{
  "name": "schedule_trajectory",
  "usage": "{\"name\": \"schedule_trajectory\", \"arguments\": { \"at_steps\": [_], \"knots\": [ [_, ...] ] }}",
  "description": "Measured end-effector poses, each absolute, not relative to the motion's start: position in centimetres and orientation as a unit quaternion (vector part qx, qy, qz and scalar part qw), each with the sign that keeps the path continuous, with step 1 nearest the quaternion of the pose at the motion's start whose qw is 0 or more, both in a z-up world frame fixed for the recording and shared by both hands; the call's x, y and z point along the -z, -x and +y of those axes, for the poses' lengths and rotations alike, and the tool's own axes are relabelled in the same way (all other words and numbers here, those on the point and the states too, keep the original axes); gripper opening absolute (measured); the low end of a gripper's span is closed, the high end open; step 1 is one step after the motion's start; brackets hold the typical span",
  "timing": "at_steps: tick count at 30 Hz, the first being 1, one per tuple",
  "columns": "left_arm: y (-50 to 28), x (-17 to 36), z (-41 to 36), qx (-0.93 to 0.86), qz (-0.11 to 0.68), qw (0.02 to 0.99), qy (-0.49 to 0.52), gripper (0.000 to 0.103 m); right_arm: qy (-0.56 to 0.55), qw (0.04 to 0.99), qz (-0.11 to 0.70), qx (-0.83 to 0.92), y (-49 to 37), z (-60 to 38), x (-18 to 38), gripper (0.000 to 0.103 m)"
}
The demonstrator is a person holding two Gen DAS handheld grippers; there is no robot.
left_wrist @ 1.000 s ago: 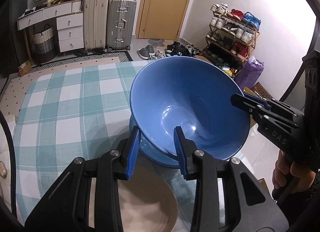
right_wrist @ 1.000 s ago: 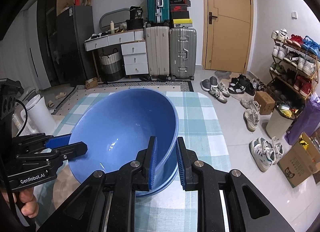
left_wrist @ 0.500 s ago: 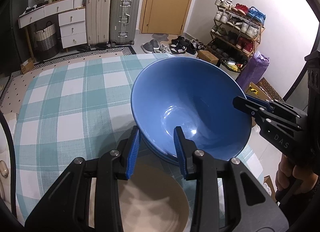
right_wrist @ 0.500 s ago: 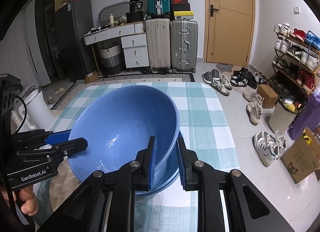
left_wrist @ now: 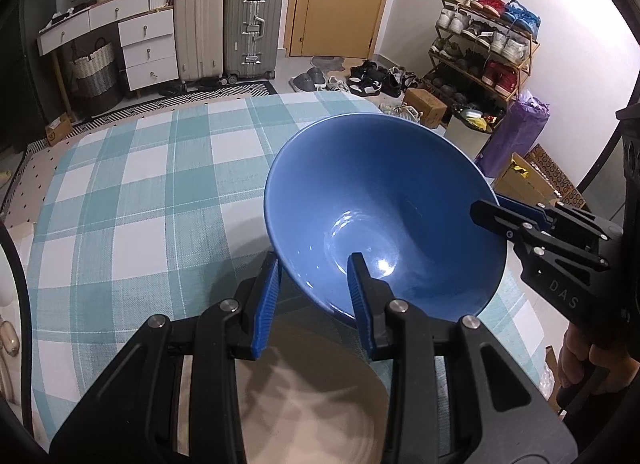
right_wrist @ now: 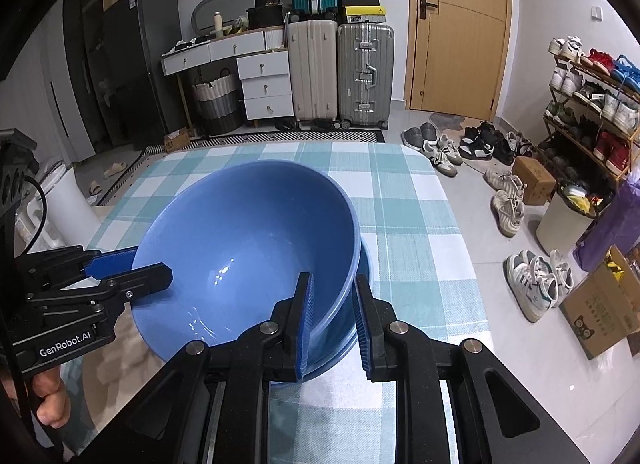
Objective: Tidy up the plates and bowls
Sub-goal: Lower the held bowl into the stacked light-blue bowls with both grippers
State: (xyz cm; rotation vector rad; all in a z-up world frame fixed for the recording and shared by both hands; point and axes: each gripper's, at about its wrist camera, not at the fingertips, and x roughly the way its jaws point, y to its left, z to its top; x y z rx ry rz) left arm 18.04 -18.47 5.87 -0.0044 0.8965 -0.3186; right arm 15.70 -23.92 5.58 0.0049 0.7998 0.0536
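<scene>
Blue glazed ceramic bowl (right_wrist: 248, 248) hangs tilted directly over a second blue bowl (right_wrist: 362, 264) on the teal-checked tablecloth (left_wrist: 132, 200), nearly nested. Left gripper (left_wrist: 314, 296) clamps its near rim, right gripper (right_wrist: 332, 320) pinches the opposite rim, both narrowly closed. A beige round plate (left_wrist: 312, 396) lies just beside the lower bowl, on the left gripper's side.

Both tongs (left_wrist: 312, 292) (right_wrist: 332, 316) clamped, angled downward

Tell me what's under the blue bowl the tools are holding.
The right wrist view shows a second blue bowl directly beneath the held blue bowl, only its rim edge visible. The rest is covered, so whether the two touch is unclear.
</scene>
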Motion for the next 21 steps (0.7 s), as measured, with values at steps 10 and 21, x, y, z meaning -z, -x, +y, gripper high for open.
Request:
{"name": "schedule_trajectory", "arguments": {
  "at_steps": [10,21],
  "knots": [
    [-19.5,-4.5,-19.4,0.144,0.435,0.889,-0.02,0.031,-0.005,0.916,0.4,-0.02,-16.3,-24.2,-4.1,0.02],
    [-20.4,-3.0,-20.5,0.139,0.442,0.885,-0.047,0.031,0.012,0.915,0.404,-0.003,-16.6,-23.9,-2.9,0.02]
  ]
}}
